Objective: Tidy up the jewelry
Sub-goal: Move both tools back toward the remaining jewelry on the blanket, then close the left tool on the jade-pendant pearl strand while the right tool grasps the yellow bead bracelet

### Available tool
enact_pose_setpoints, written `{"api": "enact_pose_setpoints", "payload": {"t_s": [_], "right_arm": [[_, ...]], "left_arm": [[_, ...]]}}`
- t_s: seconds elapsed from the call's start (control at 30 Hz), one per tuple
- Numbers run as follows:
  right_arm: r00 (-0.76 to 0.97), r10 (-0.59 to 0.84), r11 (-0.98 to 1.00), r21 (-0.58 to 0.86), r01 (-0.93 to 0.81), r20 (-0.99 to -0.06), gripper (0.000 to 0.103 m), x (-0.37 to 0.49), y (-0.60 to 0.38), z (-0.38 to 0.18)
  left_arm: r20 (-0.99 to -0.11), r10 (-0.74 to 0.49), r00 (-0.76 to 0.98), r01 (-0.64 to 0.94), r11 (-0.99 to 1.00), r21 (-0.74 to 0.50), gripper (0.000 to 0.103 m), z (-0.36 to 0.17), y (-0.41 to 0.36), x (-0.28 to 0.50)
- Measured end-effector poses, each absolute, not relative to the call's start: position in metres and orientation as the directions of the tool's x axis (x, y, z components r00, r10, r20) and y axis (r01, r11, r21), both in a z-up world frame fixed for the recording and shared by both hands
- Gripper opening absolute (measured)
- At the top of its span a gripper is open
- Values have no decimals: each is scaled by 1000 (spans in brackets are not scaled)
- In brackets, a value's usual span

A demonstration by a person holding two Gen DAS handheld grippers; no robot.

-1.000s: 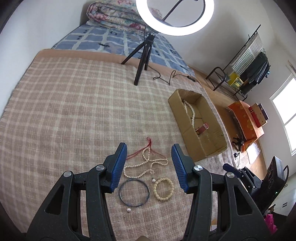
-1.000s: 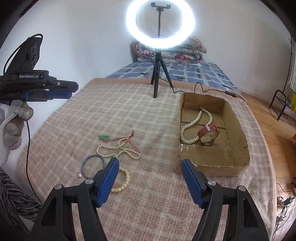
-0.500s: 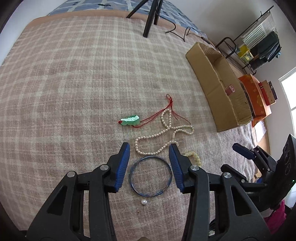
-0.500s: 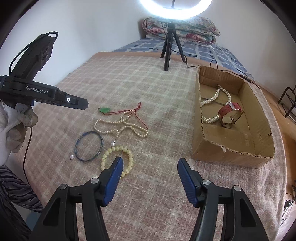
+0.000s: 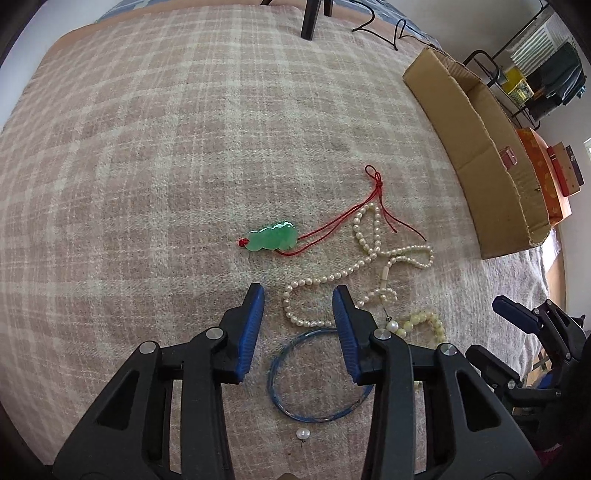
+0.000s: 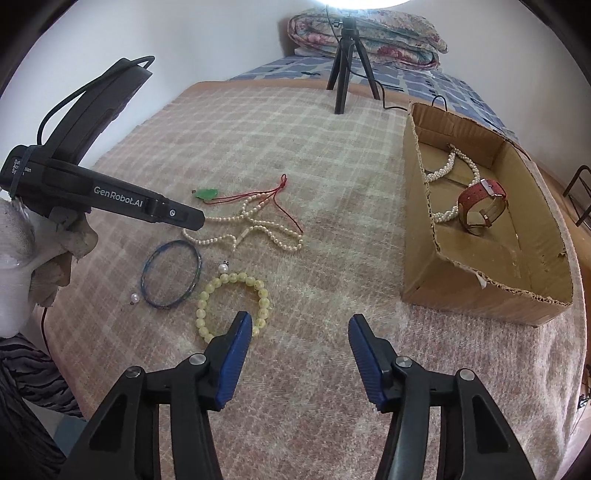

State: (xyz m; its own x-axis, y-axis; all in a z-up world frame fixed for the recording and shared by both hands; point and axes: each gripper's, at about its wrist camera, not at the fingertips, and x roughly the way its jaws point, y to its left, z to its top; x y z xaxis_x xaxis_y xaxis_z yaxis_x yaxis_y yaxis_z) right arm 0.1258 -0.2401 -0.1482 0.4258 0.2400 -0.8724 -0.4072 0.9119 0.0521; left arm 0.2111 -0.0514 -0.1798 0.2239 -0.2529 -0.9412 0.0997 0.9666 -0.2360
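On the plaid blanket lie a green pendant [image 5: 272, 236] on a red cord, a pearl necklace [image 5: 332, 275], a blue bangle [image 5: 291, 410], a yellow bead bracelet [image 6: 236, 299] and two loose pearls [image 5: 303, 433]. My left gripper [image 5: 298, 301] is open and empty, low over the bangle and the near end of the pearl necklace. My right gripper [image 6: 300, 325] is open and empty, just right of the yellow bracelet. The cardboard box [image 6: 480, 291] holds a pearl necklace [image 6: 448, 166] and a red watch [image 6: 480, 199].
A ring-light tripod [image 6: 345, 62] with its cable stands at the far edge of the blanket. Folded bedding [image 6: 369, 33] lies behind it. A rack and orange boxes [image 5: 546, 166] stand beyond the box, off the bed.
Both grippers have dropped lower and closer to the blanket. The left one moved forward over the bangle toward the pearl necklace and narrowed a little. The right one came down beside the yellow bracelet.
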Motion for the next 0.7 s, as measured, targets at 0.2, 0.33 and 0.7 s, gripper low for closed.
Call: {"api": "enact_pose_setpoints", "payload": {"t_s": [0.2, 0.33, 0.7], "right_arm": [[398, 258, 915, 90, -393, -880, 56, 131, -239, -157], [381, 251, 915, 91, -392, -890, 51, 137, -234, -165], [362, 213, 891, 28, -454, -907, 29, 141, -209, -178]], "left_arm": [[-947, -207, 244, 122, 976, -182, 39, -190, -59, 213], [-945, -186, 270, 139, 978, -153, 37, -191, -61, 211], [-934, -150, 324, 138, 984, -111, 5, -188, -68, 204]]}}
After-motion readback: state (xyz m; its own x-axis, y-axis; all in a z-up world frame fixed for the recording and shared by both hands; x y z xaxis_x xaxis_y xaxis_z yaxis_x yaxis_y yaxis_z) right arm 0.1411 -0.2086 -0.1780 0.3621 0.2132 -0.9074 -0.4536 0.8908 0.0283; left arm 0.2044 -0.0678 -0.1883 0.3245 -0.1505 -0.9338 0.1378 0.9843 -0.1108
